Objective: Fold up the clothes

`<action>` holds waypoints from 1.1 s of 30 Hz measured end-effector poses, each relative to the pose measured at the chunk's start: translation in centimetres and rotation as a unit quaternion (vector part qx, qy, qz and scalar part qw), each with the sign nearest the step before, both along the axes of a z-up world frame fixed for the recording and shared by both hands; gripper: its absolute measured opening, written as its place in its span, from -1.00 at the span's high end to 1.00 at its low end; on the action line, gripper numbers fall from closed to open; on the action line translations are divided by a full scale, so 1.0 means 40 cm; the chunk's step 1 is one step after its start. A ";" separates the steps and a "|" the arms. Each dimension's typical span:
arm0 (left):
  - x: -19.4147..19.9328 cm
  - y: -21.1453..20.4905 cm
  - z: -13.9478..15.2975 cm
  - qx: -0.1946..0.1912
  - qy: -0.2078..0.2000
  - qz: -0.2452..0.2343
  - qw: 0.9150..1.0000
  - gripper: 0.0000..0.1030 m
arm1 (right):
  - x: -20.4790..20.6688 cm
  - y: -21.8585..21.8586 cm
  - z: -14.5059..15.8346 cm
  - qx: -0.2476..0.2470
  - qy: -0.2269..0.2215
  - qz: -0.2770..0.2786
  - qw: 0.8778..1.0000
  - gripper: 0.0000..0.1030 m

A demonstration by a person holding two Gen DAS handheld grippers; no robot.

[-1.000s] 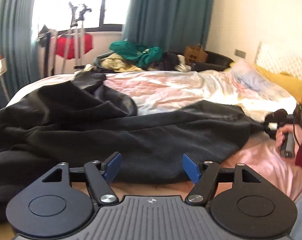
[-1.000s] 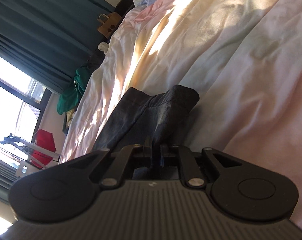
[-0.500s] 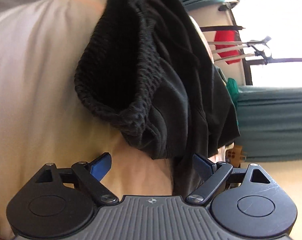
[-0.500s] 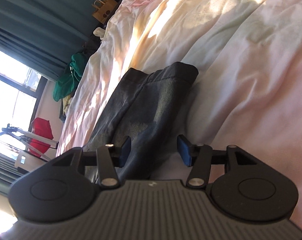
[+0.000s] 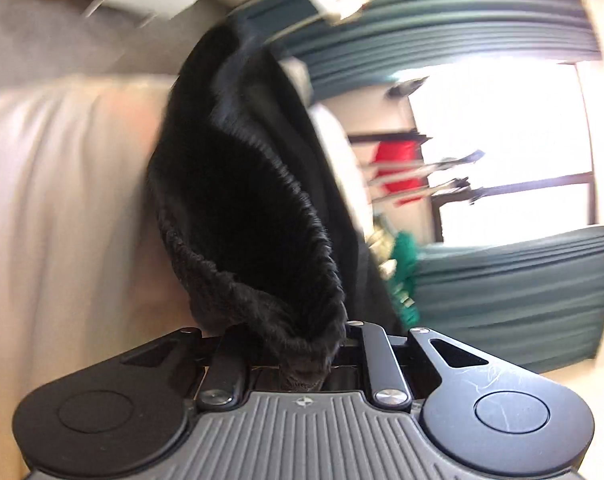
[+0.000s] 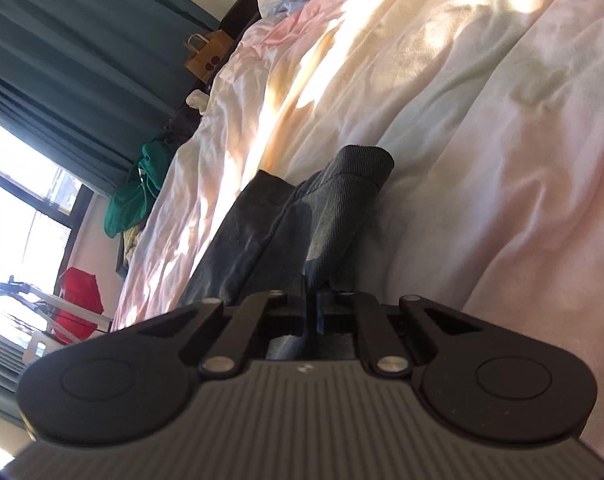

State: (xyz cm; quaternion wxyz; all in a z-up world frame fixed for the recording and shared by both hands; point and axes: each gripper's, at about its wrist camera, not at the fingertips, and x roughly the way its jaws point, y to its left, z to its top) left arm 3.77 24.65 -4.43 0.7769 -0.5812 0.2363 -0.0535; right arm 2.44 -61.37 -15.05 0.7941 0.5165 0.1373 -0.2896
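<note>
Gripping one black garment (image 5: 246, 216): left tool (image 5: 302, 364), right tool (image 6: 310, 312), both clamped.

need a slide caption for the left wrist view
Left gripper shut on the ribbed hem of a black garment beside the bed.

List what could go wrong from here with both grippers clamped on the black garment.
1. The left gripper bites only a bunched ribbed hem of the garment, so the thick fold might slip free when pulled.
2. The right gripper pinches a thin edge near the cuff; it may tug loose.
3. The rumpled duvet beneath could spoil a flat fold.
</note>
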 end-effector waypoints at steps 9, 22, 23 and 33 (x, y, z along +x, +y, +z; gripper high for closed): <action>-0.160 0.076 -0.017 -0.153 -0.081 0.115 0.978 0.67 | -0.042 0.024 0.113 -0.084 -0.081 -0.064 0.991 0.88; -0.269 0.094 0.035 0.025 0.131 0.128 0.983 0.57 | -0.107 -0.036 -0.005 0.000 0.053 -0.081 0.995 0.88; -0.264 0.098 0.055 0.043 0.132 0.123 0.983 0.51 | -0.100 -0.030 0.000 -0.008 0.060 -0.077 0.995 0.84; -0.264 -0.121 0.236 0.337 0.113 0.114 0.928 -0.67 | -0.087 0.043 0.111 -0.104 0.077 -0.072 0.989 -0.44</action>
